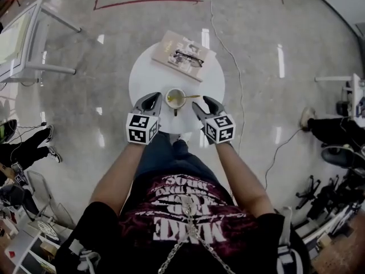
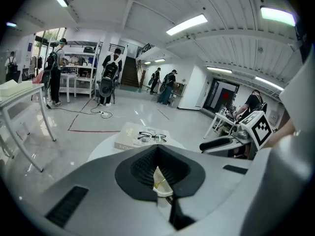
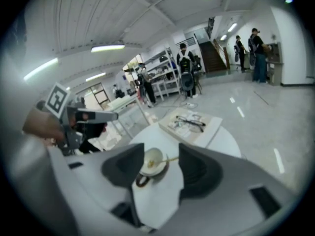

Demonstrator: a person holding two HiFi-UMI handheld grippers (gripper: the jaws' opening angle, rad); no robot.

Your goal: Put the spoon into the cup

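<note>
Person's dark printed shirt (image 1: 182,221), nearest. Left gripper (image 1: 151,99): jaws clenched, empty. Right gripper (image 1: 201,102): jaws released, empty. Gold metal spoon (image 1: 188,97) rests in white ceramic cup (image 1: 178,103) between them, on round white table (image 1: 148,73). Placement apparently complete; next, withdraw clear of the handle.
</note>
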